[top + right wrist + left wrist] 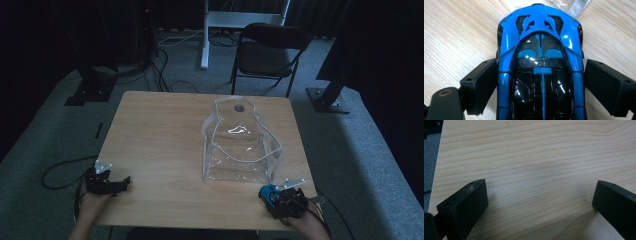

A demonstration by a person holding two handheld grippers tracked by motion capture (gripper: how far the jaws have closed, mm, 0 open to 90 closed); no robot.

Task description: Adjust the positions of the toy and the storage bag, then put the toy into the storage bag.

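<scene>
Straddling blue toy car [540,65] | right gripper [540,82] | jaws just beside it

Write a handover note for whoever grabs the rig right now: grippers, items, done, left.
Left hand-held gripper: open, holding nothing, over bare wood at the table's near left edge.
Right hand-held gripper: jaws straddle the blue toy car at the near right corner; the left jaw touches its side, a slight gap shows at the right, so the grip is unconfirmed.
Clear plastic bag: standing open mid-table, just beyond the car, apparently empty.
Done: car framed between the jaws.
Left, probably: close, lift, place the car in the bag.
</scene>
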